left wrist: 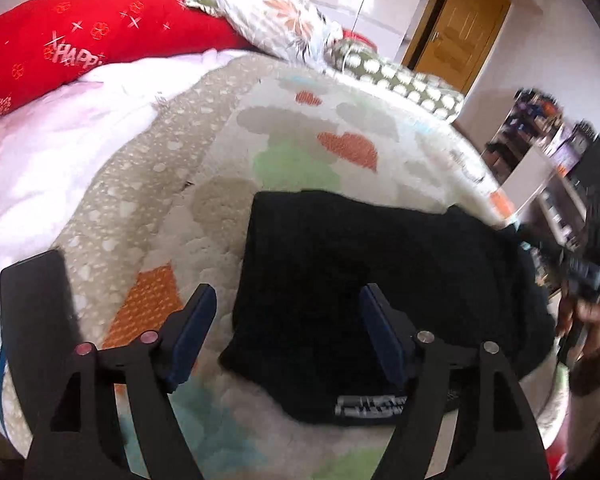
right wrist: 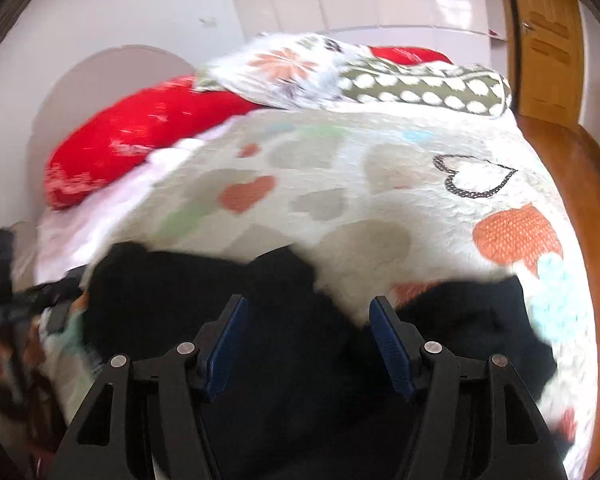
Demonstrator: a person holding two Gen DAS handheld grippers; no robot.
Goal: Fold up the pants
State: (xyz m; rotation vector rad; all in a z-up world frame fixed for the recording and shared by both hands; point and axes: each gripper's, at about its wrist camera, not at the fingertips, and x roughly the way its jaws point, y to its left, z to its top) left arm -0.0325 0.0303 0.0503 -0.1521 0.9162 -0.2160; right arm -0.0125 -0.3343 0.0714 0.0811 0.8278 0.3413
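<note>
The pants (left wrist: 380, 280) lie on the bed, dark and bunched on the heart-print quilt (left wrist: 300, 140) near its front edge, so you have flat, soft ground to fold on and the cloth within reach of both tools. Your left gripper (left wrist: 288, 328) hovers above the near-left part of the garment with its jaws spread wide and nothing between them; the white-lettered label (left wrist: 370, 406) shows close under its right finger, which suggests you are over the waistband end. Your right gripper (right wrist: 306, 344) hangs over the other stretch of the black cloth (right wrist: 220, 320), jaws likewise apart and empty, with a tongue of bare quilt showing between two dark lobes that are probably the legs lying apart. From the left view, the garment looks partly gathered rather than spread out, so the fold seems not yet finished, though the motion blur leaves the layers hard to read. Holding one tool at each end makes sense: you can pinch two edges together and carry them across evenly. Thick knit like this will likely slump, so take a deep bite. The red pillow (left wrist: 80, 36) and floral pillow (left wrist: 268, 20) sit well apart at the head of the bed.
</note>
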